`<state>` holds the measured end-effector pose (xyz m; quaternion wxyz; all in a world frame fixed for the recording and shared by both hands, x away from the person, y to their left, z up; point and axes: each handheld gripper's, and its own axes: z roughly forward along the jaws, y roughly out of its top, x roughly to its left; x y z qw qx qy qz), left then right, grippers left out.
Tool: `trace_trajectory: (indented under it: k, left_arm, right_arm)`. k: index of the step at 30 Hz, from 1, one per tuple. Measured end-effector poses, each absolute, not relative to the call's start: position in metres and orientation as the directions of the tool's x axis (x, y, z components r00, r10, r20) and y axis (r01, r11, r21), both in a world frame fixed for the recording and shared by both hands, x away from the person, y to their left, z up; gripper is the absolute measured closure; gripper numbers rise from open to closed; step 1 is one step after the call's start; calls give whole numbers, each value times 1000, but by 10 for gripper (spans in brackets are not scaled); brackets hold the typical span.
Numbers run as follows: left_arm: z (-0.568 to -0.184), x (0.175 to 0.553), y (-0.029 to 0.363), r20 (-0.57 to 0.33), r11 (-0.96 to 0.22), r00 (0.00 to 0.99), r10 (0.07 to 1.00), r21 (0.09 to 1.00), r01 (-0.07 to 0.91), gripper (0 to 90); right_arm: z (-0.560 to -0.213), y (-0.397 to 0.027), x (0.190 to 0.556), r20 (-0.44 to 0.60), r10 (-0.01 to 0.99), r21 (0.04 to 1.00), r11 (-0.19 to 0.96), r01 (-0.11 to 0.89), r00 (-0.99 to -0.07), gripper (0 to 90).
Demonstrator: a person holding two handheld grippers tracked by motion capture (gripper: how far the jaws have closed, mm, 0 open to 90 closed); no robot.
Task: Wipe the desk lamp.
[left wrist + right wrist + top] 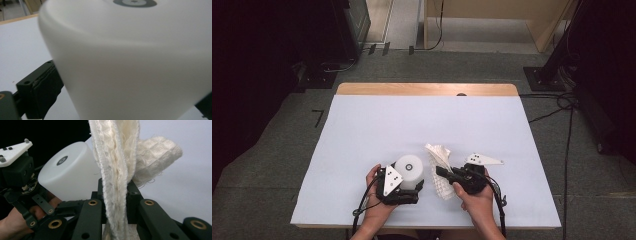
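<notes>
We hold the white roll (408, 170) upright in the left gripper (404, 187), fingers clamped on its sides; the right gripper (443, 172), fingers pinching the waffle cloth (439, 165), sits just right of it on the table (412, 125).

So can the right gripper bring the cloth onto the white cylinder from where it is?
Probably yes: the right gripper is shut on the cloth, right beside the white cylinder that the left gripper holds, with nothing between them.
</notes>
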<state>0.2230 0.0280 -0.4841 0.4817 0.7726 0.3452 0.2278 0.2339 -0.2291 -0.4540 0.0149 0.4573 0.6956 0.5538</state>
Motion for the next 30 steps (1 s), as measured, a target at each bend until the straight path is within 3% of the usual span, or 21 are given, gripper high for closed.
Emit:
trace_trajectory:
  k: [1,7,12,19,26,30]
  left_arm:
    - [-484,223,28,20,-298,658,753,902,314,82]
    - [-480,221,28,81,-358,687,723,894,270,86]
    - [-464,222,38,-15,-249,732,681,936,250,86]
    - [-463,221,38,-4,-268,751,661,933,241,86]
    - [-462,221,36,3,-274,762,648,934,229,87]
    - [-455,220,40,-17,-238,770,638,947,218,87]
  right_arm:
    - [-454,-229,234,486,653,784,-32,620,-581,791]
    - [-457,-224,235,486,650,780,-20,626,-585,791]
    - [-465,-213,234,484,645,766,16,643,-592,790]
    - [-459,-214,232,507,605,776,-10,630,-614,790]
    - [-423,-221,221,465,563,838,-33,545,-683,790]
    - [-435,-219,224,479,586,811,-9,585,-654,791]
